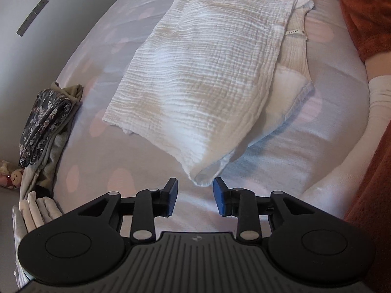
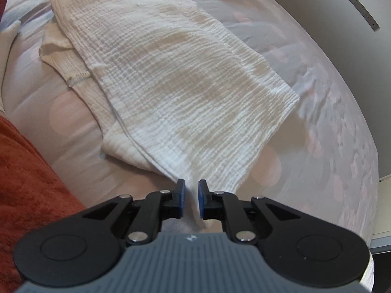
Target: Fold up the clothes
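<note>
White crinkled muslin garment (image 1: pixel 207 73) is lying folded on the bed (image 1: pixel 146 171); left gripper (image 1: pixel 195 197) fingers are spreading apart at its six-o'clock corner, right gripper (image 2: pixel 191 199) fingers are pinching its hem.

Around the white crinkled garment (image 1: pixel 200 73) the bedsheet (image 1: pixel 136 161) lies bare on most sides. A heap of folded clothes (image 1: pixel 46 122) crowds the bed edge beyond it (wall behind), and a rust-coloured blanket (image 2: pixel 27 171) hems in the opposite side.
</note>
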A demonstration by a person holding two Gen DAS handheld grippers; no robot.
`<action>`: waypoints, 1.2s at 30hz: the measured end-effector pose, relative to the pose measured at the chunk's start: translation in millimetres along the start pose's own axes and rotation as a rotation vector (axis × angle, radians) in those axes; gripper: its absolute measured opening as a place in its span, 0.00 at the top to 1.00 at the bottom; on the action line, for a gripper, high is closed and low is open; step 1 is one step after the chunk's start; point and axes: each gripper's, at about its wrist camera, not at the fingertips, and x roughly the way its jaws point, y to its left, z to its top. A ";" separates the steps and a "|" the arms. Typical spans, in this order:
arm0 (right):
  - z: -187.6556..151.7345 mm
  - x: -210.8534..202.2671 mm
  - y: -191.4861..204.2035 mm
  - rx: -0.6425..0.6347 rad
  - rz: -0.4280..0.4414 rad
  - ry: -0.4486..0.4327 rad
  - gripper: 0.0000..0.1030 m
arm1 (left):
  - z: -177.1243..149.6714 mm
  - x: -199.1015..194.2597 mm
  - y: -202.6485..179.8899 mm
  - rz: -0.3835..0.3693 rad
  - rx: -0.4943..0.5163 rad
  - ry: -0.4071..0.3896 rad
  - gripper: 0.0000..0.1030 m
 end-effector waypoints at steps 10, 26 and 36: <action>79.7 -0.5 65.1 0.003 0.118 -0.153 0.70 | 3.9 13.6 -26.9 0.038 0.143 -0.043 0.63; 235.3 11.5 181.3 -0.173 0.280 -0.405 0.46 | 16.3 -16.7 7.7 0.055 0.067 -0.165 0.91; 265.7 28.0 150.8 -0.043 0.229 -0.399 0.95 | 12.5 -14.8 44.2 0.055 -0.142 -0.244 0.79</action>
